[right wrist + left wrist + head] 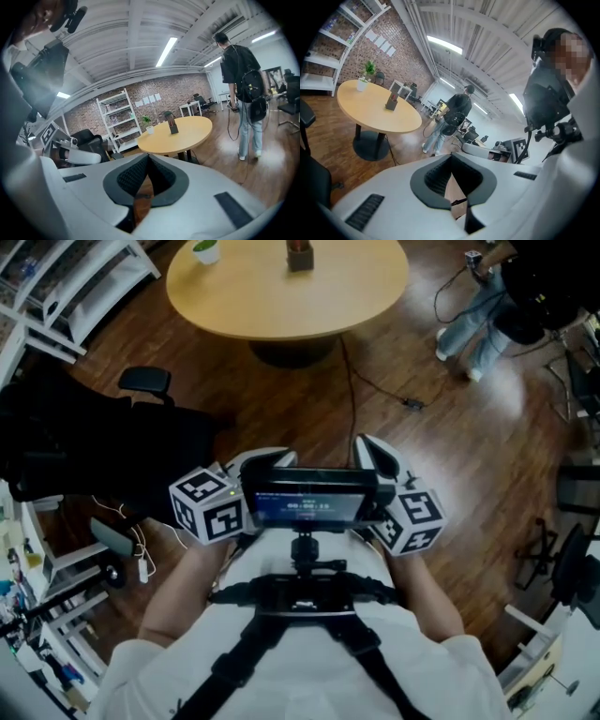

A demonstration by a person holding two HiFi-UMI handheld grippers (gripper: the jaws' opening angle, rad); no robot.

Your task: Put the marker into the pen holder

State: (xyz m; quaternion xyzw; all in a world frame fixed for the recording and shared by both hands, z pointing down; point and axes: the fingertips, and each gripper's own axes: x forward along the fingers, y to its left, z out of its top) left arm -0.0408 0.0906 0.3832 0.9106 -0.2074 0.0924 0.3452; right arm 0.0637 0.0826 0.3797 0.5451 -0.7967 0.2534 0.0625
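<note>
Empty left gripper point(451, 158) and right gripper point(148, 158) are pressed together, well off round table point(281, 306) with pen holder point(300, 256). No marker visible; likely light, slick; pinch mid-barrel.

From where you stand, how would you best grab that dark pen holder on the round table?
Probably by its two flat side walls, low down, coming in level across the table. The pen holder stands upright and looks boxy, and something reddish pokes out of its top, so a grasp from above would likely bump that.
</note>
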